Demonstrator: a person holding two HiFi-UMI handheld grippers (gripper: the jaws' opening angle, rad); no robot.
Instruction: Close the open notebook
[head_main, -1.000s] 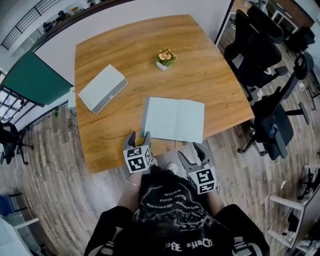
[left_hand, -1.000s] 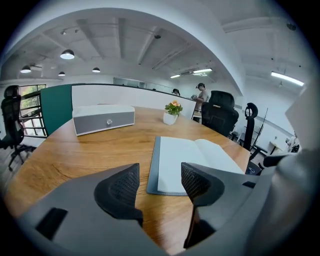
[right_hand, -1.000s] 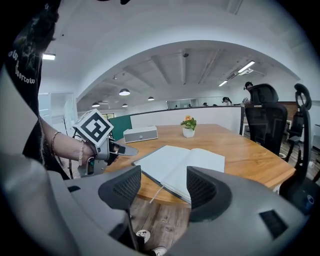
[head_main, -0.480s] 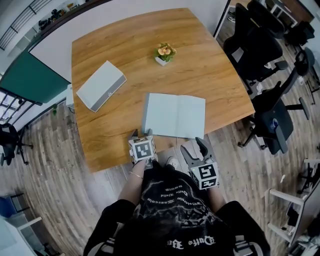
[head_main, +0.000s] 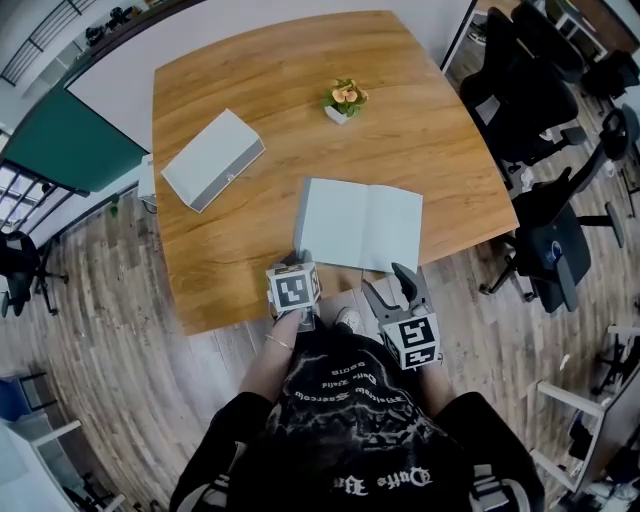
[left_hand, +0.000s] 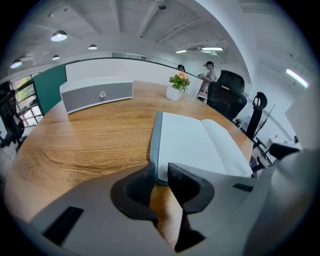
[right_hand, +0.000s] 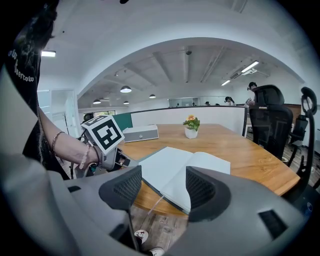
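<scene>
Head view: the open notebook (head_main: 360, 225) lies flat on the wooden counter (head_main: 250, 80), just below the frame's centre, near the counter's lower edge. A grey box (head_main: 212, 160) sits to its upper left and a potted plant (head_main: 343, 99) above it. The left hand-held gripper (head_main: 297, 262) touches the notebook's lower-left corner. The right hand-held gripper (head_main: 388, 283) hangs off the counter, below the notebook's lower edge.

Left gripper view: the jaws are drawn close, with only a narrow gap. The notebook's near corner (left_hand: 159, 172) sits in that gap, and the pads seem to pinch it, though contact is hard to confirm.

Right gripper view: the jaws stand wide apart and hold nothing. The notebook (right_hand: 170, 172) lies beyond them at centre frame.
</scene>
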